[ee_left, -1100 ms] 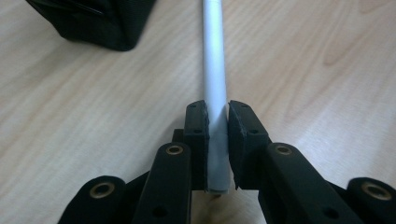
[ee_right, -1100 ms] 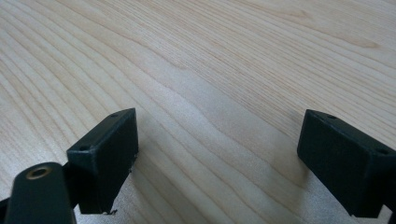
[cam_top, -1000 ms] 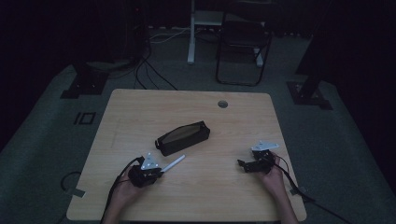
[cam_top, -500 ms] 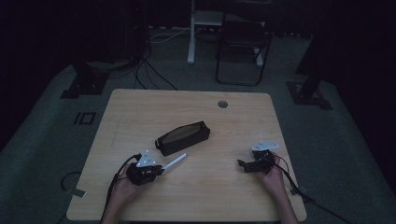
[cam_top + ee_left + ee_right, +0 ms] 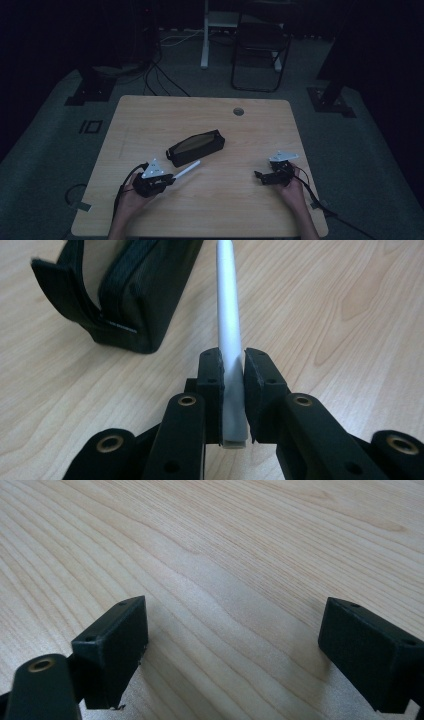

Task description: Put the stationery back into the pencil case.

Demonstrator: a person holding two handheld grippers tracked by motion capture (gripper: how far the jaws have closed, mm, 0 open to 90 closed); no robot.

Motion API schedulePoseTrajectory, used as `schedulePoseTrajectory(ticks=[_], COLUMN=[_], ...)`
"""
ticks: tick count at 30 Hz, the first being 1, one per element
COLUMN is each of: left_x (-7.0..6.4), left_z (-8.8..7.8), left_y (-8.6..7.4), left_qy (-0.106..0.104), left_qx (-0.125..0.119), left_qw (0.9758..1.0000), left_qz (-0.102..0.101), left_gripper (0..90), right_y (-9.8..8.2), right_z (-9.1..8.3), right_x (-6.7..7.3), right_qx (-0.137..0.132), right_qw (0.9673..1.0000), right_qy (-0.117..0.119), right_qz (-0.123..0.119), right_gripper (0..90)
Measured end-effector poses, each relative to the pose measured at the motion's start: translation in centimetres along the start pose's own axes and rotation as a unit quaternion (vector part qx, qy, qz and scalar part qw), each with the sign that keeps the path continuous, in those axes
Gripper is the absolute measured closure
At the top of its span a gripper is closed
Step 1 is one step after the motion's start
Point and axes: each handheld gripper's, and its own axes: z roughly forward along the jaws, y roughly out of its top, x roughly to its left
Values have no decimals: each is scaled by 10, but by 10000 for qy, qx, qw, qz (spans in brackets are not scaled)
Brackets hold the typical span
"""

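A white pen (image 5: 228,320) is clamped between the jaws of my left gripper (image 5: 232,371), which is shut on its rear end. The pen (image 5: 186,170) points up and right toward a black zip pouch (image 5: 195,147) lying at the middle of the wooden table (image 5: 150,120). That pouch (image 5: 125,287) sits just left of the pen's far end in the left gripper view. My left gripper (image 5: 167,180) is at the front left. Over at the front right, my right gripper (image 5: 258,175) stands open above bare wood, its jaws (image 5: 232,645) wide apart with nothing between them.
A round cable hole (image 5: 238,111) is in the table near its far edge. A folding chair (image 5: 260,45) and a white post (image 5: 204,35) stand on the floor beyond the table. Cables trail from both grippers off the front edge.
My left gripper has drawn slightly back toward the front left with the pen in it. The right gripper has stayed where it was.
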Motion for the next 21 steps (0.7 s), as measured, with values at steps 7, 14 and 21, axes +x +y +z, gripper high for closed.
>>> schedulePoseTrajectory(ticks=[7,14,21], left_x=[-1,-1,1], left_z=[-10,-18,-26], left_y=[7,13,21], left_qy=[74,113,105], left_qx=[-138,-185,-248], left_qw=[9998,9996,9993], left_qz=[86,178,265], left_gripper=[791,791,791], right_y=[0,0,0], right_z=[0,0,0], right_x=[0,0,0], right_qx=[0,1,0], right_qw=[10000,10000,10000], right_qy=[0,1,1], right_qz=[2,3,1], right_gripper=[126,126,126])
